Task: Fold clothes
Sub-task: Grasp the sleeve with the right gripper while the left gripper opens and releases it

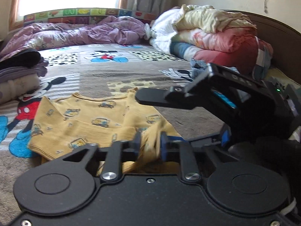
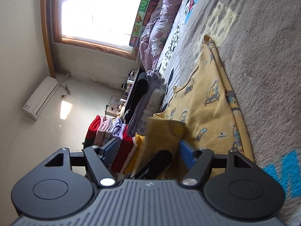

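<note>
A yellow child's shirt printed with small cars lies spread on the Mickey Mouse blanket. My left gripper is at the shirt's near right corner; a blurred bunch of its yellow cloth hangs loosely between the parted pads. My right gripper hovers just above and to the right, seen side-on. In the rolled right wrist view its blue pads stand wide apart, with a raised fold of the yellow shirt and a black gripper part in the gap, nothing pinched.
Folded clothes are stacked at the blanket's left edge, with another colourful pile beyond. A purple duvet lies along the window side. Rolled quilts sit against the dark headboard on the right.
</note>
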